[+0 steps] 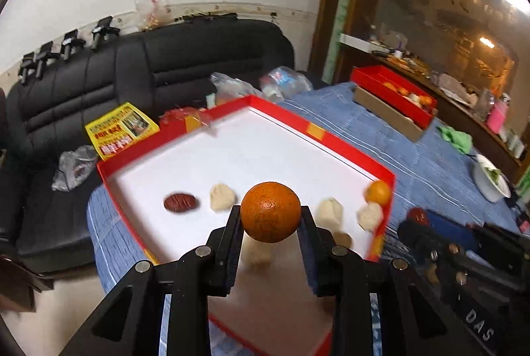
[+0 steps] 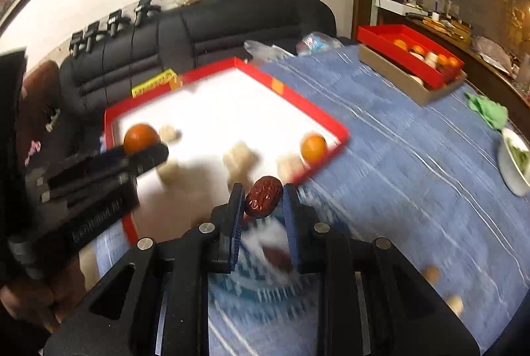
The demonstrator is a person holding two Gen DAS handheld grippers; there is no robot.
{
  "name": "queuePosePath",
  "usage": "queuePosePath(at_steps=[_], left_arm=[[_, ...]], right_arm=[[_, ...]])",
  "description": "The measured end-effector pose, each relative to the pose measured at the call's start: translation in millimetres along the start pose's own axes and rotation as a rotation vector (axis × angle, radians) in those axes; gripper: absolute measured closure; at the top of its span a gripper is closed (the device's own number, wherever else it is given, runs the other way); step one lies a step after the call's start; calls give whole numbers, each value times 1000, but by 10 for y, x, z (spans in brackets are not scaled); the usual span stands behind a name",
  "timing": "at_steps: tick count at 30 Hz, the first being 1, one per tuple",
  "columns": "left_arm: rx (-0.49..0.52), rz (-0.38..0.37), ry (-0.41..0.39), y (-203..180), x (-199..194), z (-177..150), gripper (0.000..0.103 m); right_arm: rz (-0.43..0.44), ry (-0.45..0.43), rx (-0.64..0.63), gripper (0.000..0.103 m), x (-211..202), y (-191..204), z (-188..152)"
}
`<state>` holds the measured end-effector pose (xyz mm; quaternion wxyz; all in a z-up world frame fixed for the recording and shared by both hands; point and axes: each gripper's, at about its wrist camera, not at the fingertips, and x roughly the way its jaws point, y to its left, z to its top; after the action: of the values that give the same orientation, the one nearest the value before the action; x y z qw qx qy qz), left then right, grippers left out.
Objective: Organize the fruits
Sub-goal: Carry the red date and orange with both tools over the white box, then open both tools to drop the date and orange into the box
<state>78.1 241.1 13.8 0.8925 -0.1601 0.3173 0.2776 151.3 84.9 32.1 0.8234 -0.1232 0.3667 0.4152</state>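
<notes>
My left gripper (image 1: 270, 213) is shut on an orange (image 1: 270, 212) and holds it above the red-rimmed white tray (image 1: 251, 150). In the tray lie a red date (image 1: 181, 202), several pale lumps (image 1: 222, 197) and a second orange (image 1: 378, 193) in the right corner. My right gripper (image 2: 261, 198) is shut on a red date (image 2: 264, 197), above the blue cloth near the tray's near right edge (image 2: 318, 170). The left gripper with its orange (image 2: 140, 137) shows at the left of the right wrist view.
A blue tablecloth (image 2: 397, 163) covers the table. A second red tray (image 2: 410, 51) with fruit sits on a cardboard box at the far right. A white bowl (image 2: 513, 160) and green cloth (image 2: 490, 110) lie right. A black sofa (image 1: 132, 84) stands behind.
</notes>
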Motion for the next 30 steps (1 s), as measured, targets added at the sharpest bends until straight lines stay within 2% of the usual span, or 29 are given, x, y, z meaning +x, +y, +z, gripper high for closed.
queuePosePath(at_steps=[6,14,17,19,20,21,22,26,30], left_arm=[[-10,58,34,45,256,83,72],[-18,77,59,93,422,132,72],[-34,78,134,100,547,140,70],[-51,101,176,121,580,130,47],[-71,116,171,155,548,122,44],[-87,116,161,180,514,122,37],[-110,117,145,219,449,126,35],[-193,94,103,304,197,138,35],[-190,60,29,170,-106,70,33]], right_arm=[[19,4,22,80,396,58,354],[10,38,58,80,735,-44,468],[4,70,73,79,867,-85,495],[3,104,77,77,942,-81,493],[-9,114,74,55,953,-83,480],[-16,115,79,47,936,-96,466],[-29,109,85,40,896,-120,451],[-25,38,120,40,444,-293,363],[-60,-43,134,40,-135,-504,174]])
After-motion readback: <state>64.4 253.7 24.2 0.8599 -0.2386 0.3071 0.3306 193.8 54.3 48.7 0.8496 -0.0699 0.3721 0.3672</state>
